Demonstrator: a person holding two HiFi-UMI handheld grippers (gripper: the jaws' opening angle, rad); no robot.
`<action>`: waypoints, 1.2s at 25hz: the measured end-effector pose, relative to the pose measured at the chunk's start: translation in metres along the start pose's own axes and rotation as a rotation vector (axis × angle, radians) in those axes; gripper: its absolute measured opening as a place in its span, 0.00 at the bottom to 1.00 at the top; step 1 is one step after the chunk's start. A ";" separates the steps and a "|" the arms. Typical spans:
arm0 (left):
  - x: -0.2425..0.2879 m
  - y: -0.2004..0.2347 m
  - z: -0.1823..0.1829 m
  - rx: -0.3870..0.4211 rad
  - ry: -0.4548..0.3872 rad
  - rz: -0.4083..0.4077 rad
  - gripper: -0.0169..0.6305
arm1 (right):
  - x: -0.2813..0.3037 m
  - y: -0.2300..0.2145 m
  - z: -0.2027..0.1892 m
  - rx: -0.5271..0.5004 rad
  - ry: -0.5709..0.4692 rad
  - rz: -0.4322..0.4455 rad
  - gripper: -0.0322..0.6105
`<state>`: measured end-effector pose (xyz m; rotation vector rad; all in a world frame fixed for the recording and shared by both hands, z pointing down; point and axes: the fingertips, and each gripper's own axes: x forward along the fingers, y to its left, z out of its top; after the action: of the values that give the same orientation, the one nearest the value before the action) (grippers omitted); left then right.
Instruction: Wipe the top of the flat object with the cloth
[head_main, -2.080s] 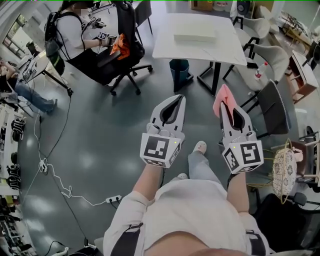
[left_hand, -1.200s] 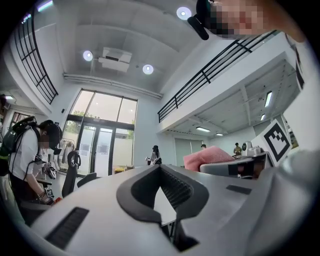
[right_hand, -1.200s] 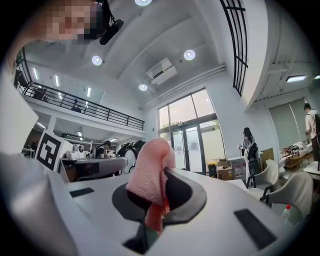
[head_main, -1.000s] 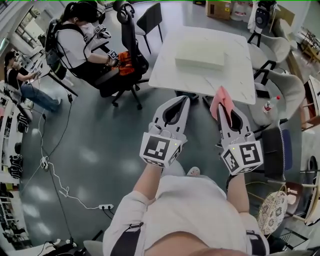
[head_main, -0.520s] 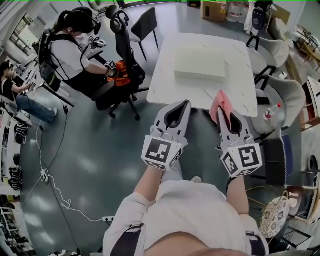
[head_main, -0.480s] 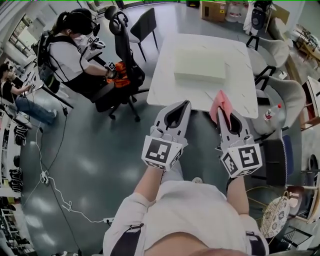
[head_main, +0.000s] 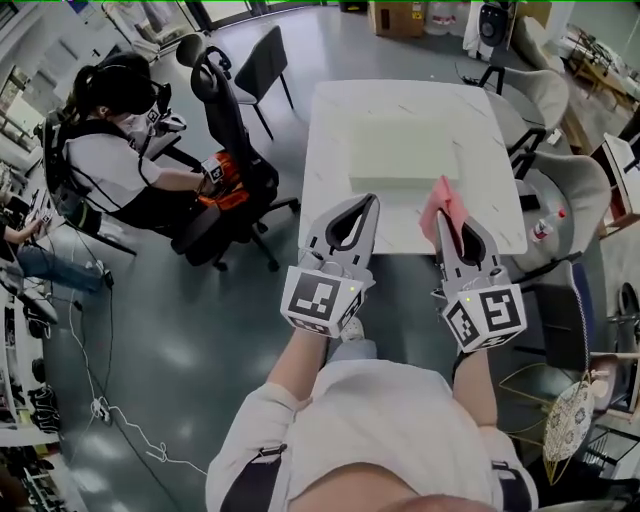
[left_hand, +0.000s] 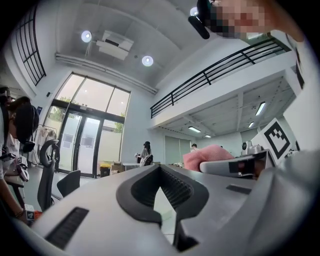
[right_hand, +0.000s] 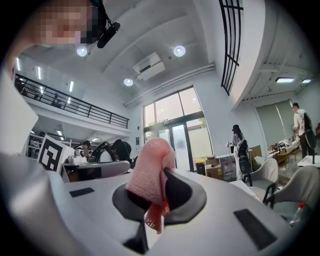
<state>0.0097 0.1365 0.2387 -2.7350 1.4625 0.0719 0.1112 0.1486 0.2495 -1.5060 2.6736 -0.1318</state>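
Currently my right gripper (head_main: 447, 212) is clamped on the pink cloth (head_main: 438, 200). Its own view shows a wad of the cloth bulging above the jaws and a darker corner hanging through the gap. My left gripper (head_main: 372, 199) has its jaws pressed together with nothing between them. It is level with the right one, and both sit in the middle of the head view.

Beyond the tips, the white table (head_main: 330, 190) has slid down from the top of the frame over the last two seconds. Its near edge now lies just past both grippers. The flat object (head_main: 400, 150), a pale slab, lies on the tabletop in the upper middle. The cloth now overlaps its near right corner in the picture, but I judge it is still above the slab and not touching.

So the approach looks nearly done, and no wiping has begun. Next, I would reach forward and lower the cloth onto the slab's top. At upper left, a seated person (head_main: 105, 165) and an office chair (head_main: 225, 120) are well apart from my path.
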 end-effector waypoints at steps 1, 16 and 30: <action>0.005 0.009 -0.002 -0.003 0.002 -0.011 0.04 | 0.009 -0.001 -0.001 0.005 -0.001 -0.014 0.09; 0.046 0.085 -0.023 0.005 0.032 -0.130 0.04 | 0.085 0.001 -0.021 0.034 -0.020 -0.141 0.09; 0.073 0.113 -0.050 -0.062 0.071 -0.108 0.04 | 0.115 -0.021 -0.034 0.042 0.036 -0.159 0.09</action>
<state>-0.0427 0.0105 0.2833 -2.8893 1.3480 0.0167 0.0660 0.0412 0.2835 -1.7183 2.5573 -0.2238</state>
